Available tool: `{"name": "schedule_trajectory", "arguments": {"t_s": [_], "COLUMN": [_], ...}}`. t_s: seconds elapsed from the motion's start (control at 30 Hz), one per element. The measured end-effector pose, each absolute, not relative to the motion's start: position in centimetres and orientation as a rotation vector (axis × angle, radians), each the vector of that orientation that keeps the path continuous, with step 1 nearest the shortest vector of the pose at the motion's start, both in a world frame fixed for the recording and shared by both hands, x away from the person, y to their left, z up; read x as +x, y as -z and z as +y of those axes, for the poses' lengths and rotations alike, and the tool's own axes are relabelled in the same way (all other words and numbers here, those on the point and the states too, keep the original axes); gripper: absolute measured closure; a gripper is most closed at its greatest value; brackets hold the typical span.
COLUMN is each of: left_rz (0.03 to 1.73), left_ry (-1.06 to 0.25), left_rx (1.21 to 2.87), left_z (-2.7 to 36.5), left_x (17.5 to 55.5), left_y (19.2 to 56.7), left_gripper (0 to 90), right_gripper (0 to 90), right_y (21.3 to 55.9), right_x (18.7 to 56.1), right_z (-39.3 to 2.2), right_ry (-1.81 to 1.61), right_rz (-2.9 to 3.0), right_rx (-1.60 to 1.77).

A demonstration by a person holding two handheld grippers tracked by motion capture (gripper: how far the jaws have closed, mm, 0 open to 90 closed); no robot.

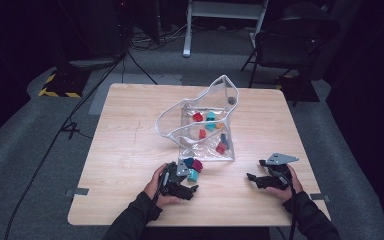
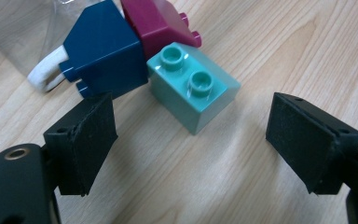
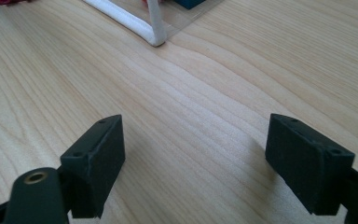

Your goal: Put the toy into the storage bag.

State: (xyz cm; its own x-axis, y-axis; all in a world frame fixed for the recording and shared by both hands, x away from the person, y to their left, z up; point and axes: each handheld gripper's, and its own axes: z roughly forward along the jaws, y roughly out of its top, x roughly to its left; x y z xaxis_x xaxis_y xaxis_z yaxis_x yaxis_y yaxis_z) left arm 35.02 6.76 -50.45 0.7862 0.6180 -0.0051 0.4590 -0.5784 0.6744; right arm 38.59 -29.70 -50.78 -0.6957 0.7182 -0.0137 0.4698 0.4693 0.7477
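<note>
Beyond your table (image 1: pixel 130 150), you have a chair (image 1: pixel 290 42), a white stand (image 1: pixel 225 15) and cables (image 1: pixel 55 140) on grey floor (image 1: pixel 30 125).

Three toy bricks lie clustered on the wooden table, touching one another. The teal brick (image 2: pixel 193 88), glossy with two round studs on top, sits upright and turned at an angle, nearest of the three. At its ten o'clock in the left gripper view lies the dark blue brick (image 2: pixel 105 53), tipped on its side, and at twelve o'clock the magenta brick (image 2: pixel 156 21), also tipped over.
</note>
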Motion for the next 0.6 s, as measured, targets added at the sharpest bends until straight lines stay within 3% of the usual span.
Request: {"name": "schedule_trajectory", "arguments": {"t_s": [0.5,0.6], "left_rz": [0.857,0.869], "left_ry": [-0.328,-0.355], "left_rx": [2.257,2.231], "left_z": [5.0,5.2], "left_x": [35.5,35.5], "left_y": [50.5,50.4], "left_gripper": [16.5,32.7], "right_gripper": [20.1,20.1], "right_y": [50.8,50.8], "right_x": [38.6,38.6], "right_z": [-29.7,-29.7], "right_ry": [-1.068,-1.068], "right_rz": [2.395,2.395], "right_rx": [1.006,1.006]}}
